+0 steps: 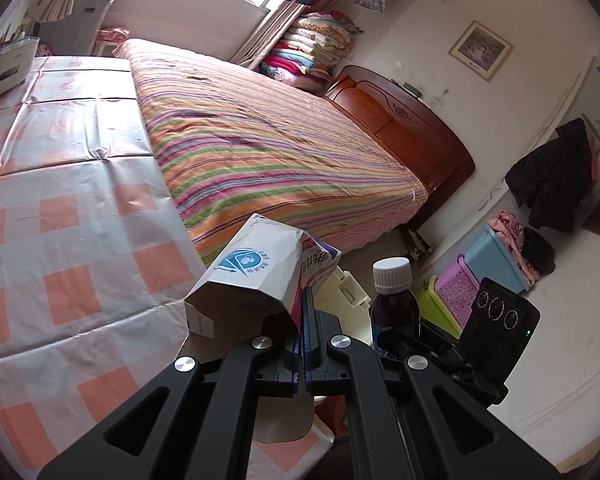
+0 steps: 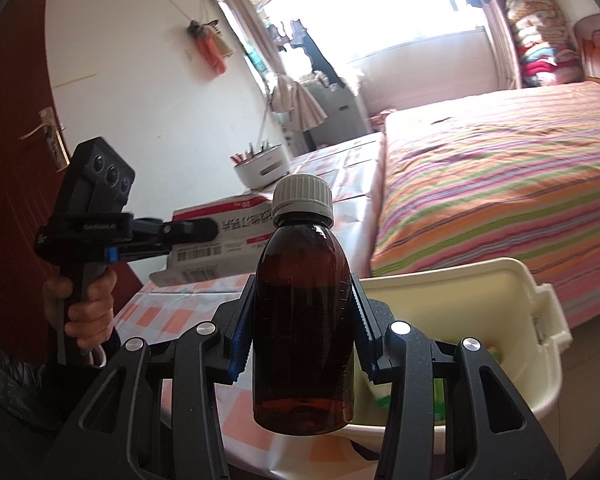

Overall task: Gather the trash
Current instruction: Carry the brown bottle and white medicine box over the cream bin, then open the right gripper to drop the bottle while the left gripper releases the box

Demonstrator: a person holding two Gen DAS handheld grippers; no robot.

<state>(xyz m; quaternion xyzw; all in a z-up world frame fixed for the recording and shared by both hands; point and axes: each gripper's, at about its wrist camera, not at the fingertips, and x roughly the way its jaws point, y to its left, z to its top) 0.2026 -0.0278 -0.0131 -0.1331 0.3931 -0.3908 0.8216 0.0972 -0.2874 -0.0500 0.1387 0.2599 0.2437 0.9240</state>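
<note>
Nearest to us, our right gripper [image 2: 302, 344] is clamped on a brown bottle [image 2: 303, 320]. The bottle stands upright between the blue-edged fingers [image 2: 240, 340], which press on its two sides at about mid-height. It has a ribbed white cap [image 2: 302, 196], and a little dark liquid sits at its bottom. The bottle hangs above the near edge of the table [image 2: 188, 312], with the cream bin [image 2: 500, 292] just behind it and to its right. A bit of green shows inside the bin.

Our left gripper [image 1: 303, 320] is closed on a cardboard box [image 1: 260, 276]. Its fingers are drawn almost together, pinching one thin wall of the box. The box is white with a blue logo and red print, torn open at one end, and tilted. It is held above the edge of the table [image 1: 60, 200], next to the bin [image 1: 348, 284]. From this side, the bottle [image 1: 394, 300] stands just to the right of the box, beyond the bin's rim.

Farther back on the table, covered in an orange-and-white checked cloth, sits a white container [image 2: 262, 166] with items standing in it. Beside the table lies a bed [image 1: 260, 132] with a striped cover, and beyond it a stack of folded blankets [image 1: 312, 52].
</note>
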